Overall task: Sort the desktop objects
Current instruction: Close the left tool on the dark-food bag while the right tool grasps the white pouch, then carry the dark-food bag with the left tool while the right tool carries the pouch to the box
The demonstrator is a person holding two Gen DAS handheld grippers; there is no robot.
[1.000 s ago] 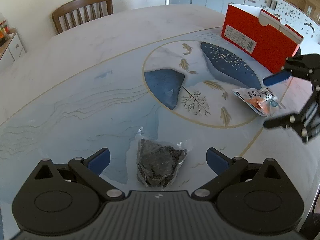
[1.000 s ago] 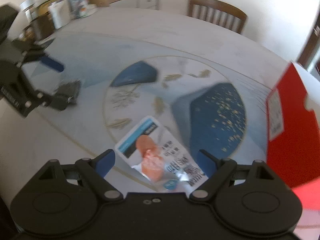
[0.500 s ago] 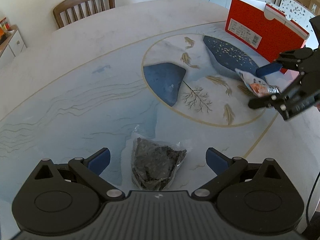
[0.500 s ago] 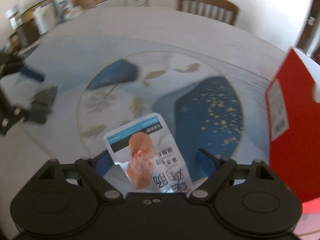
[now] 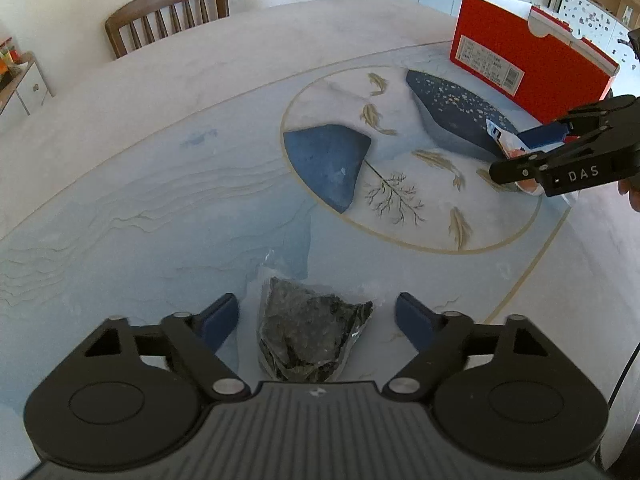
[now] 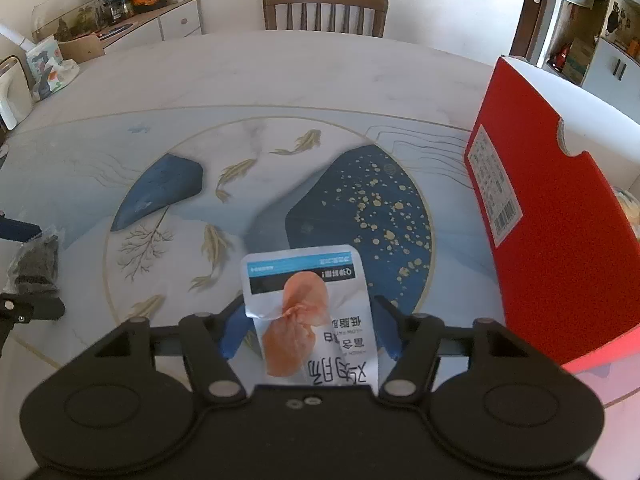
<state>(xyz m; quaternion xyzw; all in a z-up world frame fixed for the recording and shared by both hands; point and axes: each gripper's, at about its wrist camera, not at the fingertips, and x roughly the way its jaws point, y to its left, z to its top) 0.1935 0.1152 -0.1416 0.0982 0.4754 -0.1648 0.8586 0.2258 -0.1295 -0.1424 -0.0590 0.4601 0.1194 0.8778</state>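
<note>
A clear bag of dark dried stuff (image 5: 312, 332) lies on the table between the blue pads of my left gripper (image 5: 316, 312). Its jaws are closing and a gap still shows on each side of the bag. A white snack packet with a pink picture (image 6: 308, 308) lies flat between the fingers of my right gripper (image 6: 310, 330), whose jaws are also closing, the pads right at the packet's edges. From the left wrist view the right gripper (image 5: 510, 152) straddles the packet (image 5: 500, 138) near the red box (image 5: 532, 68). The left gripper (image 6: 24, 268) and dark bag (image 6: 34, 264) show at the far left.
The red cardboard box (image 6: 560, 240) stands upright close to the right of the packet. The painted table (image 5: 160, 160) stretches away to a wooden chair (image 6: 324, 8). A sideboard with snacks and jars (image 6: 132, 12) lines the back wall. A hand (image 5: 632, 196) holds the right gripper.
Both pairs of jaws have narrowed around their items. The right gripper rolled level and moved forward over the packet, which now lies straight between its fingers. The left gripper stayed put.
</note>
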